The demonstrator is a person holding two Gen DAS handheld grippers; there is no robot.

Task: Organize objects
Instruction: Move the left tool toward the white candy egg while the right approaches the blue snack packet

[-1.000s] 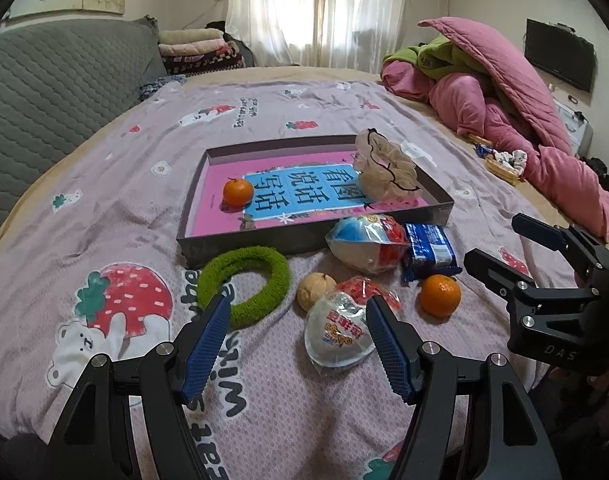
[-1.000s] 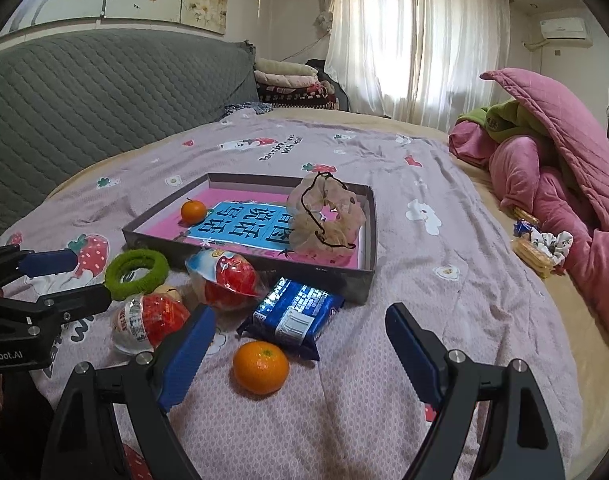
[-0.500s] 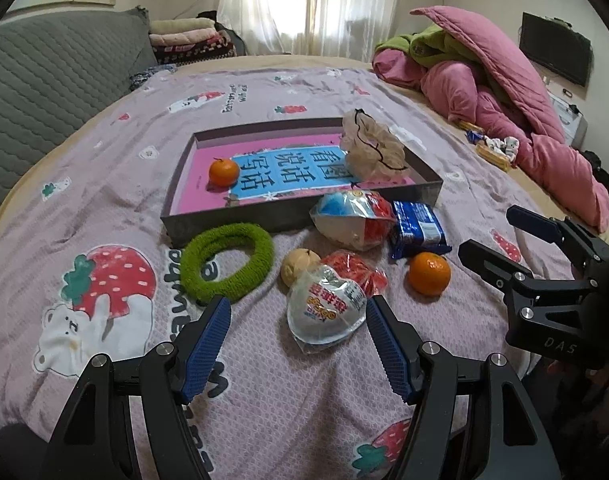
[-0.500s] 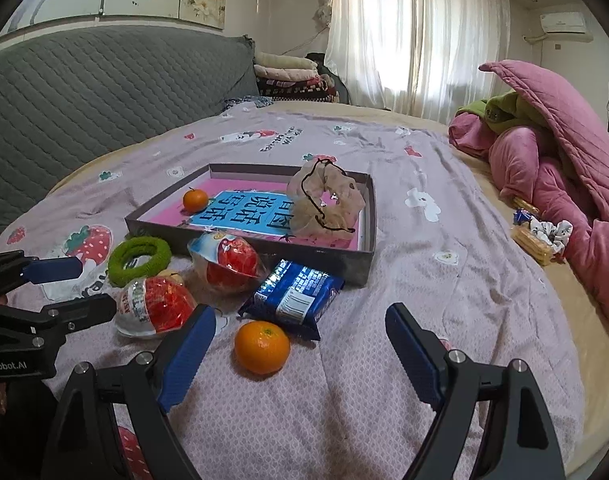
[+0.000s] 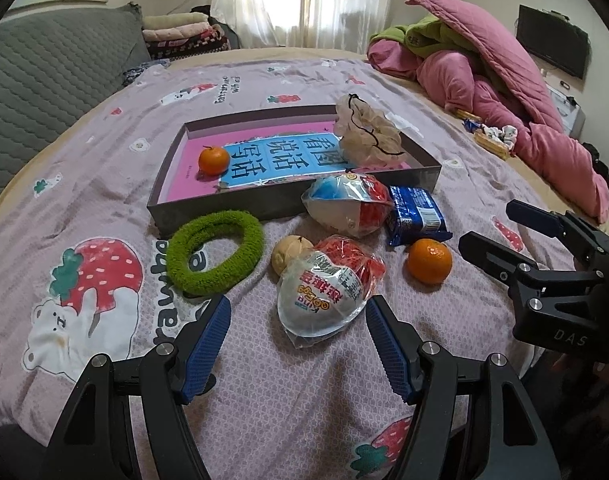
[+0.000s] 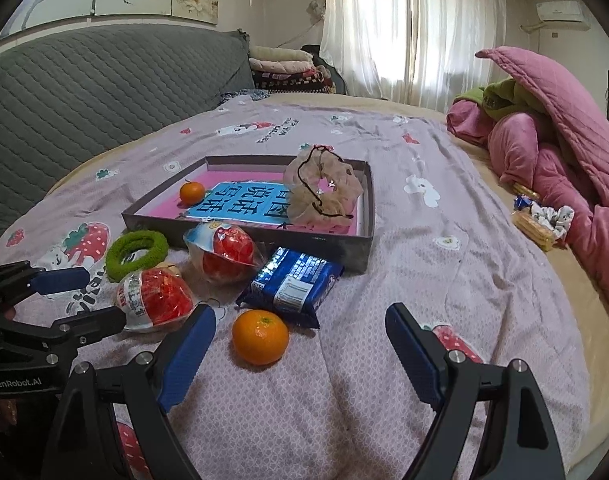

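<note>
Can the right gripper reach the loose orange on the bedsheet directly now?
Probably yes: the right gripper is open, and the orange lies just ahead with nothing between them.

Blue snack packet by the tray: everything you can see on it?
The blue snack packet is a glossy plastic wrapper, sealed and puffy, with white print and a white label panel. It lies flat on the bedsheet, one end against the tray front wall, beside the red-and-white bagged toy. An orange sits just in front, apparently not touching. Neither gripper touches it.

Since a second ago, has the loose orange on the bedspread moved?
No. The orange still lies just in front of the blue snack packet, by its near corner, as before; only the view shifted slightly.
</note>
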